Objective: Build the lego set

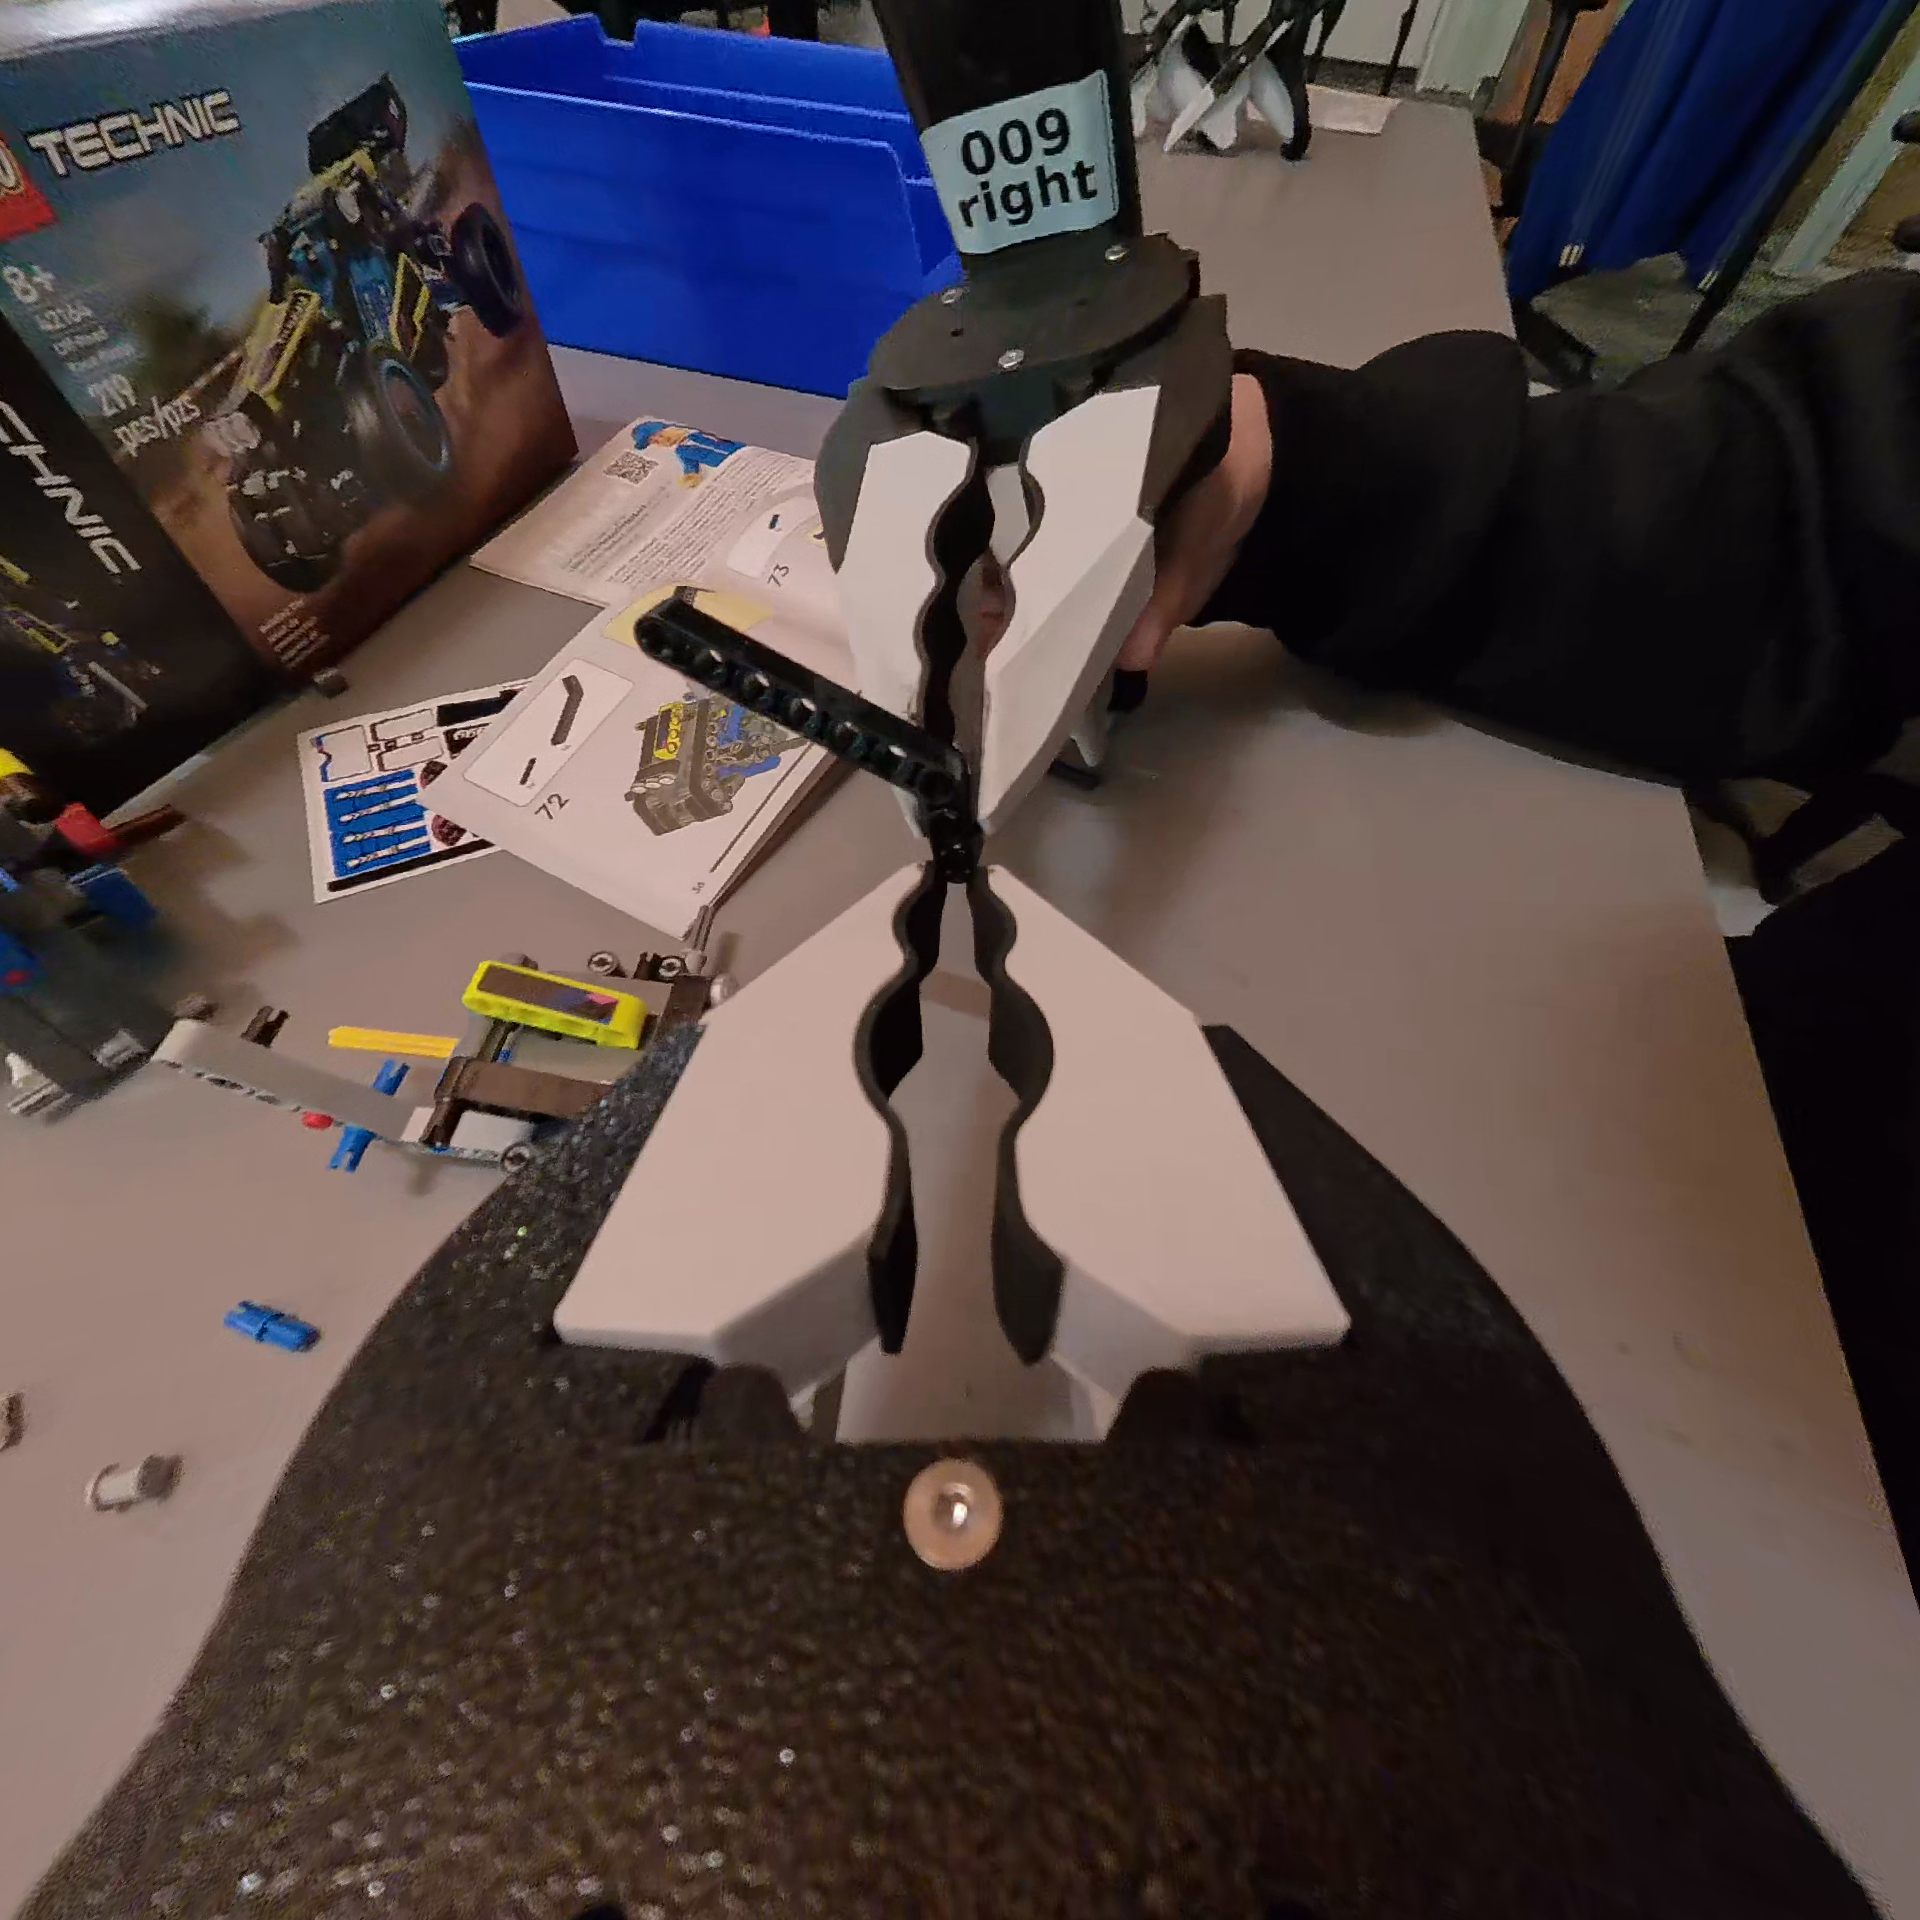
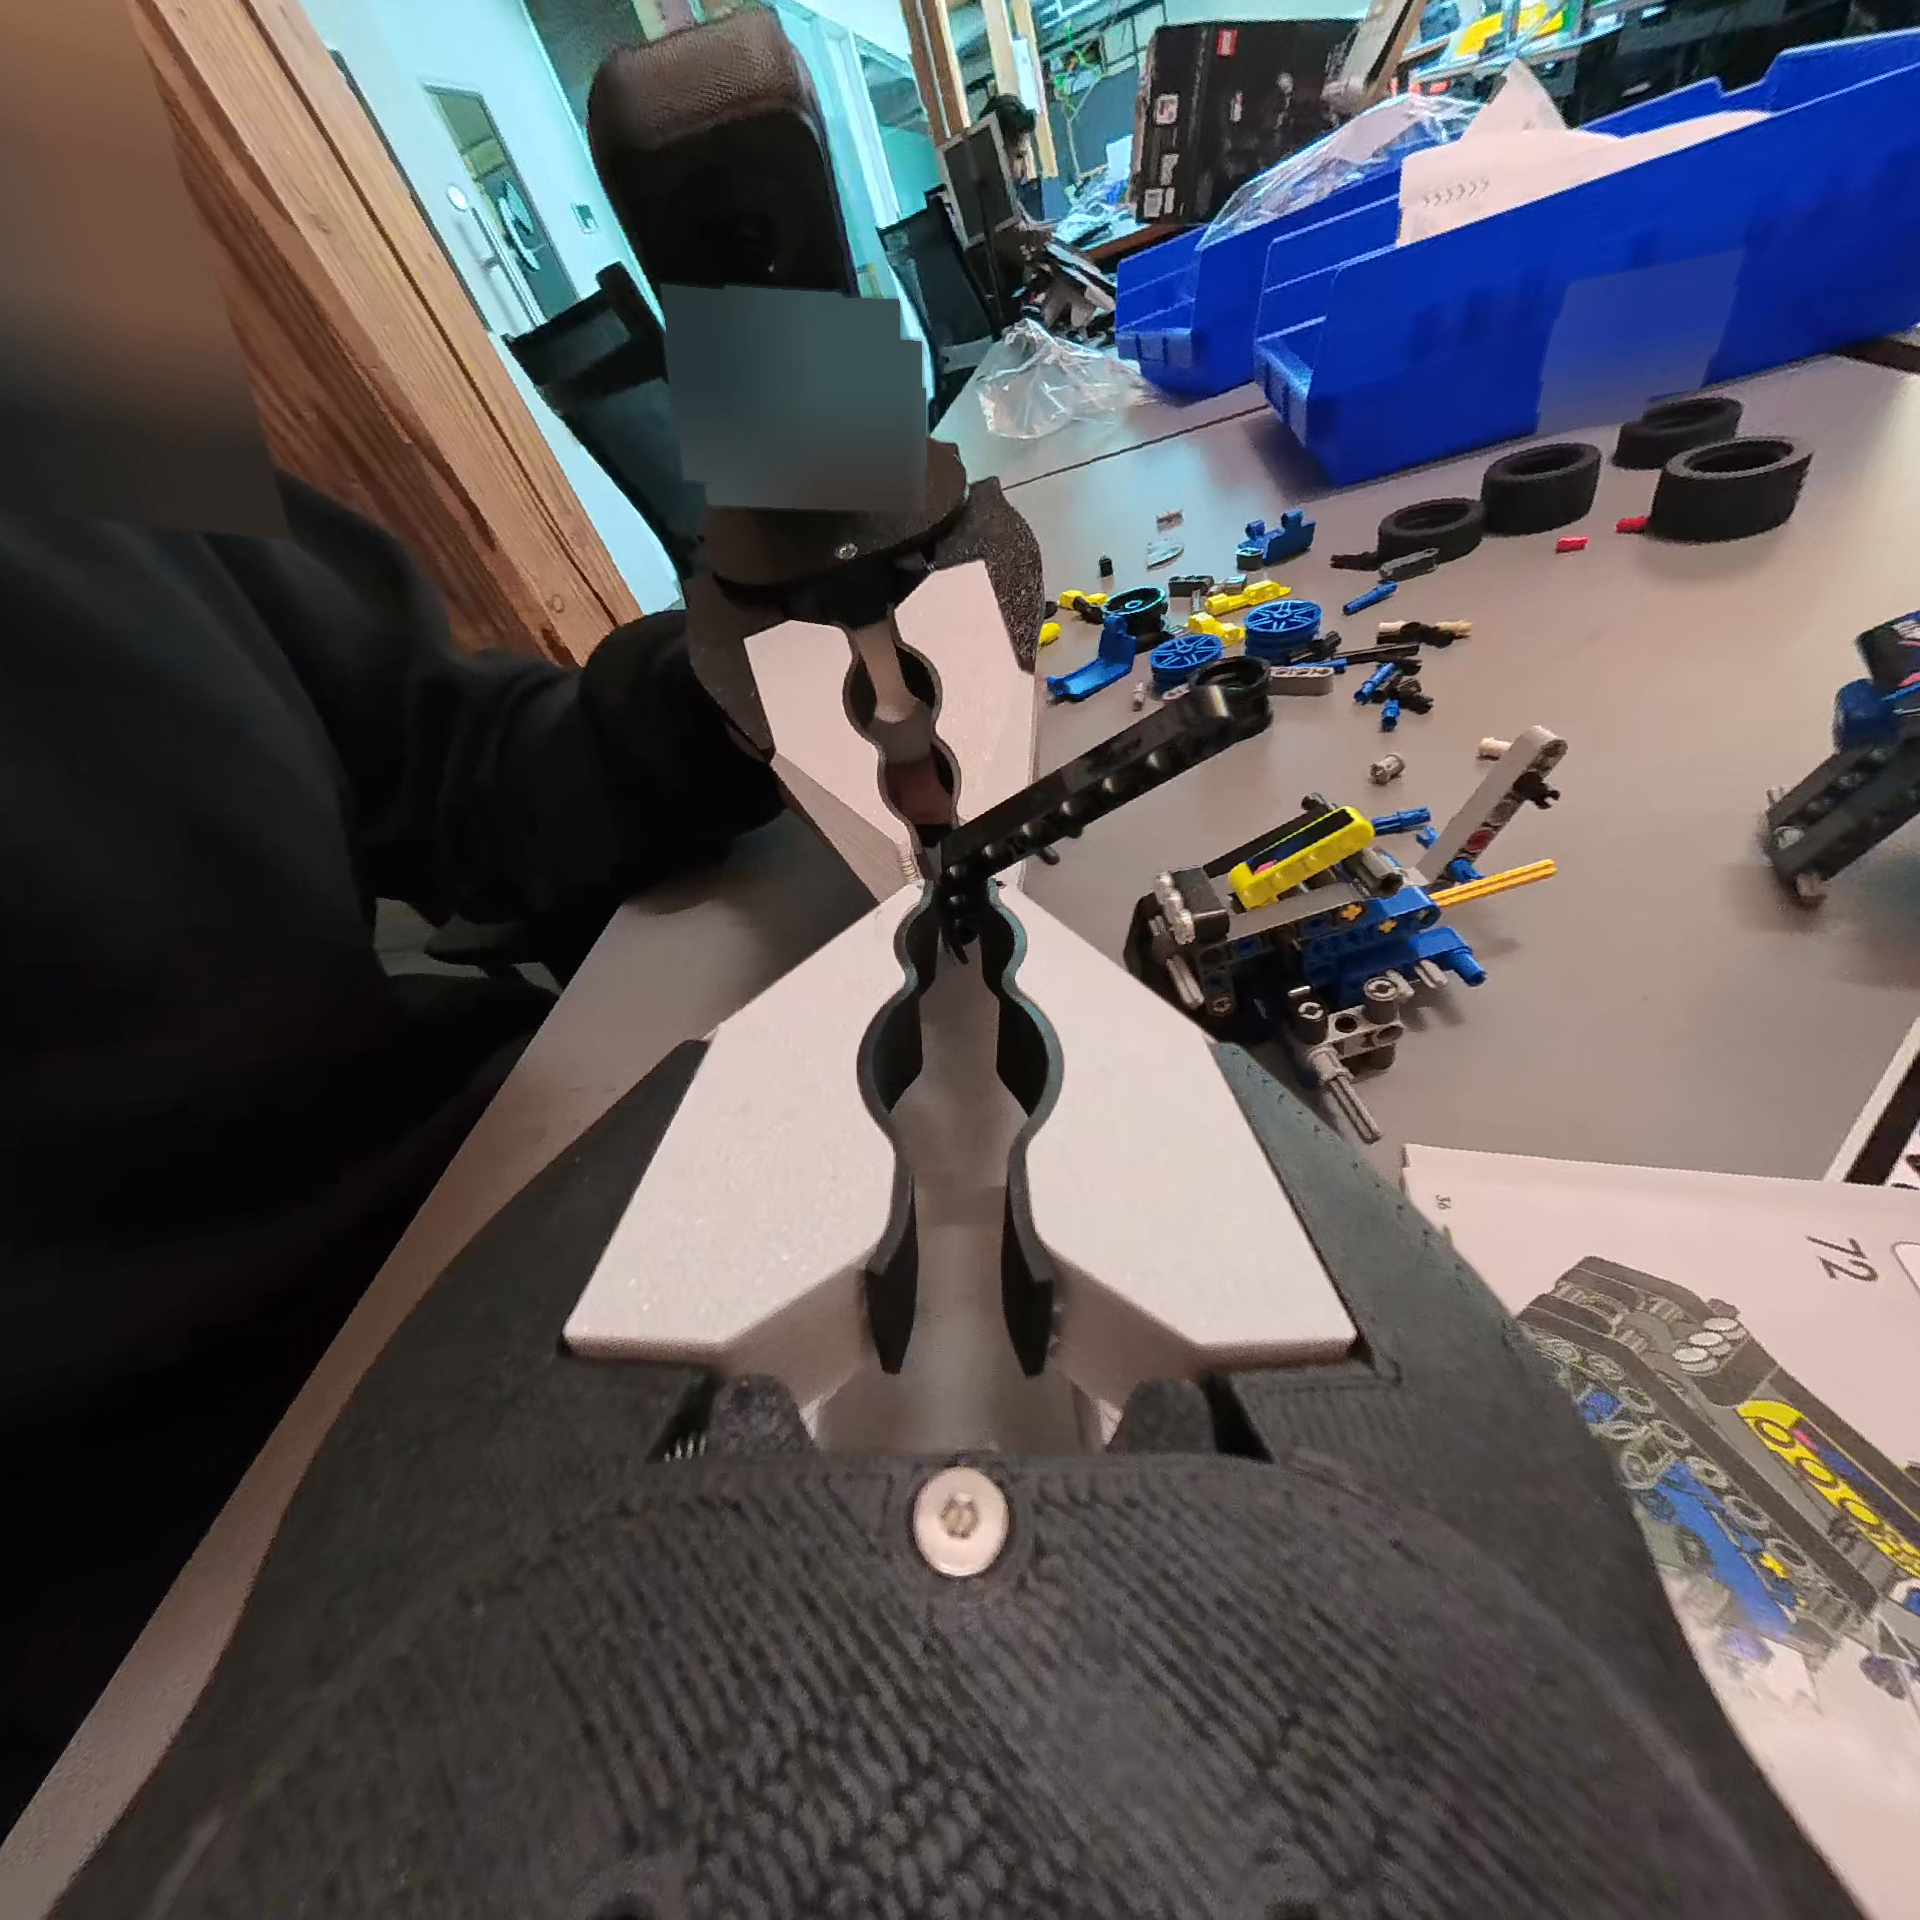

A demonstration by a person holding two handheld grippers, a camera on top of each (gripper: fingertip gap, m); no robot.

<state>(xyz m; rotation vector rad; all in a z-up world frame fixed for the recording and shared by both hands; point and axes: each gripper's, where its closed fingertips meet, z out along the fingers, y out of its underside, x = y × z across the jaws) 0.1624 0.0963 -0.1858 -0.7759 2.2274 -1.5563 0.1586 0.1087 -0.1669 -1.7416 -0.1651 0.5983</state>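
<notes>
An office-like workroom set up for building brick models.

A grey tabletop point(image 2: 1558, 1039) carries loose plastic building parts point(image 2: 1299, 644), 4 black toy tyres point(image 2: 1538, 483), a half-built blue model point(image 2: 1340, 935), an open instruction booklet point(image 1: 644, 790) and a toy-set box point(image 1: 260, 343). Blue storage bins point(image 2: 1507, 312) line the far edge, with mesh office chairs point(image 2: 717, 166), a wooden partition point(image 2: 343, 312) and a glazed door point(image 2: 488, 208) behind.
</notes>
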